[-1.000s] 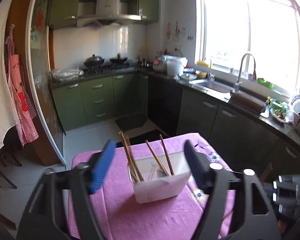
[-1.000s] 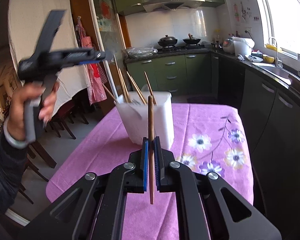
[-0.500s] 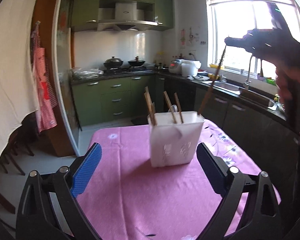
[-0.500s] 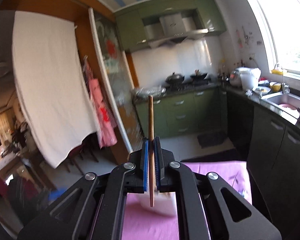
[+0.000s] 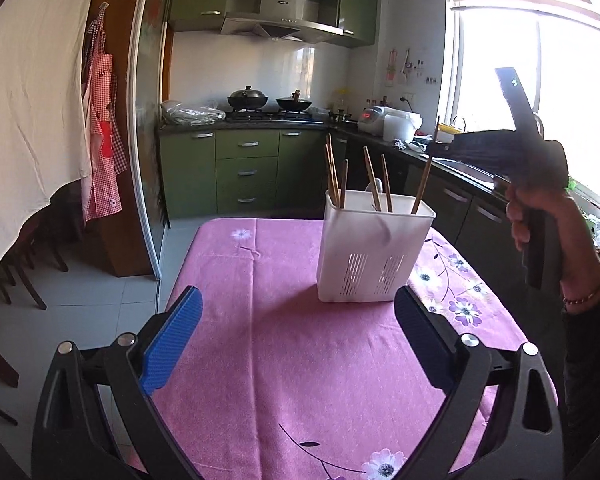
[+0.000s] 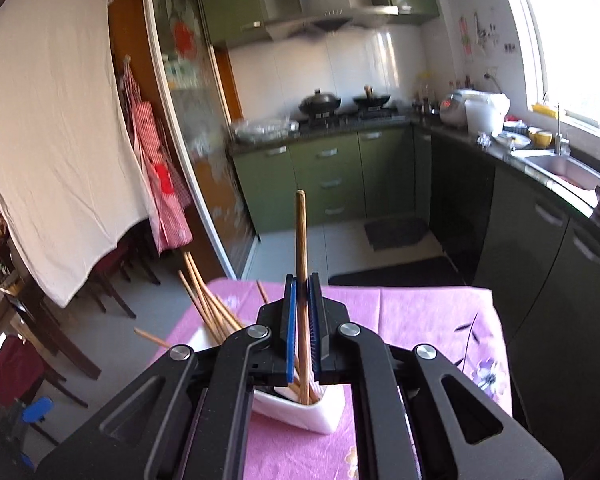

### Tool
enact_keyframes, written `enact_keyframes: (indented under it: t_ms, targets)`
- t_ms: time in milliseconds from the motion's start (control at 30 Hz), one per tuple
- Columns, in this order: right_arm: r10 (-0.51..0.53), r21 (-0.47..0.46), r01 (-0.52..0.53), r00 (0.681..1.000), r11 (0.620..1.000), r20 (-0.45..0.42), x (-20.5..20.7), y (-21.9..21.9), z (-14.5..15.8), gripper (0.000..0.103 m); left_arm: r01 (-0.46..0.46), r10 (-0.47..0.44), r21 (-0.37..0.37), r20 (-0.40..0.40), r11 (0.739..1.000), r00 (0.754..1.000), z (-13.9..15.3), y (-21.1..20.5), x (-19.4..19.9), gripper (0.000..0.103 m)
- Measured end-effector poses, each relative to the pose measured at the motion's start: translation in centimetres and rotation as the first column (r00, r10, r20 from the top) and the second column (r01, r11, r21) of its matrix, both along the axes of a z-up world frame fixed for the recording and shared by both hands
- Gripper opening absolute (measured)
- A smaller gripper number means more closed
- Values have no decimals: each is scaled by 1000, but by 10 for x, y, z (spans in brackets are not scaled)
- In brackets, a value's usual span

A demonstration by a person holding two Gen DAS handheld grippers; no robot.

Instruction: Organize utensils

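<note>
A white slotted utensil holder [image 5: 374,252] stands on the pink flowered tablecloth [image 5: 284,360], with several wooden chopsticks [image 5: 336,178] leaning in it. My left gripper [image 5: 296,344] is open wide, low over the cloth, a short way in front of the holder and empty. My right gripper [image 6: 302,320] is shut on one upright wooden chopstick [image 6: 301,236]. Its lower end reaches into the holder [image 6: 300,416] at the right corner. In the left wrist view that gripper [image 5: 440,147] hangs above the holder's right side, held by a hand [image 5: 540,216].
Dark cabinets and a counter with a sink [image 6: 568,168] run along the right of the table. Green drawers and a stove with pots [image 5: 248,100] stand at the back. Chairs [image 5: 24,276] under a white cloth and a red checked apron [image 5: 102,136] are at the left.
My right gripper carried its chopstick over the holder and lowered its end inside. My left gripper opened wider and dropped back, so the holder now stands farther ahead of it.
</note>
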State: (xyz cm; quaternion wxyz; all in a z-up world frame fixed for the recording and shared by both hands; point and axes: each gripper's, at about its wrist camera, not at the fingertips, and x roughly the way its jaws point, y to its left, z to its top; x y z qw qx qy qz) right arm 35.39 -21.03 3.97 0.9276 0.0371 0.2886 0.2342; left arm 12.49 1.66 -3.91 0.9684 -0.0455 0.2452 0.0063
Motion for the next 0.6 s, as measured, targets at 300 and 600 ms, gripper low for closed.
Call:
enact_keyframes:
  t_ms: [300, 600]
  targets:
    - [13, 6, -14, 997, 1000, 77, -52, -11, 1, 27, 7, -7, -3, -6, 1000, 1000, -6, -5, -4, 92]
    - [-38, -27, 42, 992, 999, 124, -174, -48, -54, 80, 41, -41, 4, -51, 999, 998, -25, -19, -10, 94]
